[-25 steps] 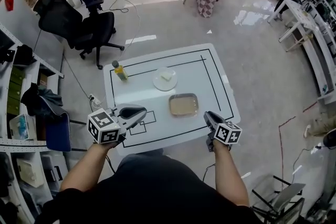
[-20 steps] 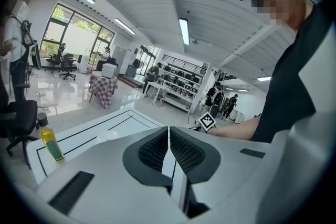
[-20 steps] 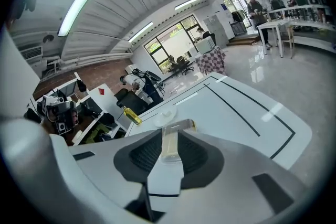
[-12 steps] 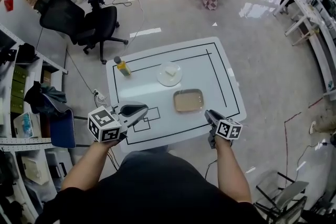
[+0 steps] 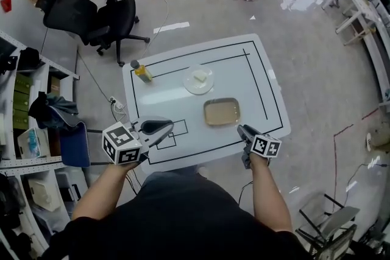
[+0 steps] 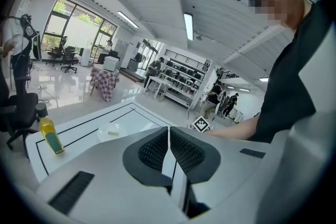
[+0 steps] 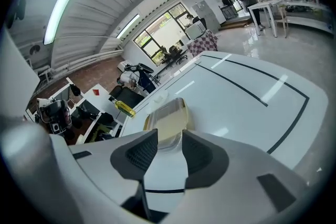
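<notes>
Shows a shallow rectangular tray (image 5: 221, 112) flat on the white table (image 5: 237, 79), just right of frame centre. Puts the right gripper (image 5: 245, 133) just below it, jaws apart, nothing between. Places the left gripper (image 5: 163, 126) lower left, jaws pressed together, empty. Sets a plate (image 5: 199, 80) and a yellow bottle (image 5: 141, 72) above, toward upper left.

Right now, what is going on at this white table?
A person holds a gripper in each hand at the near edge of the white table. The left gripper is shut and empty. The right gripper is open, empty, and points toward a shallow rectangular tray. Farther back are a plate with a pale block and a bottle of yellow liquid.
</notes>
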### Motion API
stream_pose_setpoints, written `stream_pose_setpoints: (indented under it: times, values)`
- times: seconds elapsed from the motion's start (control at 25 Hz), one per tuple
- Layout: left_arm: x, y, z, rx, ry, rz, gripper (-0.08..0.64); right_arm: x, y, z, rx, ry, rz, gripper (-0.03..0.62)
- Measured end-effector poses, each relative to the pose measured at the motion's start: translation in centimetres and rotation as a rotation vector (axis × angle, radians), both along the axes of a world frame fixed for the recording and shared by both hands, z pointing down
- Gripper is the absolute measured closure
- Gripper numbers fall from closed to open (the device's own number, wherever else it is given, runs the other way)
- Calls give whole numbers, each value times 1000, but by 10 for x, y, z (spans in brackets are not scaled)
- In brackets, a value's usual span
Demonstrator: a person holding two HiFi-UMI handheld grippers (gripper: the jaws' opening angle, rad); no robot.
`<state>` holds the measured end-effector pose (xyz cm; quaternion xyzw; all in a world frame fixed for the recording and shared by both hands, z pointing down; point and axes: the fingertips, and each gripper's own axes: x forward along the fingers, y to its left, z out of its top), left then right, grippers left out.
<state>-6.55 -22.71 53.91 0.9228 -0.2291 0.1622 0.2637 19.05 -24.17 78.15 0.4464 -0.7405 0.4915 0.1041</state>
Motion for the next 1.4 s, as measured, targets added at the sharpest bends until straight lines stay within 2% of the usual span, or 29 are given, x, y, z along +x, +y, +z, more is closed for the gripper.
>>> stream_pose_setpoints:
  times: [0.32,0.8,1.2,1.4]
  values:
    - [-3,-14,18,-35,-15,-1,529,-8,-8,24,-45,-13,11,408]
    - [-1,-31,28,-31,-20,-12,529,-13,-16,45,-96,-90,39,370]
    - [1,-33,40,-65,-26,3,529,-21,-23,51,-106,-132,31,371]
    - [3,-34,45,-79,-33,14,529,-20,-27,52,-93,-133,30,393]
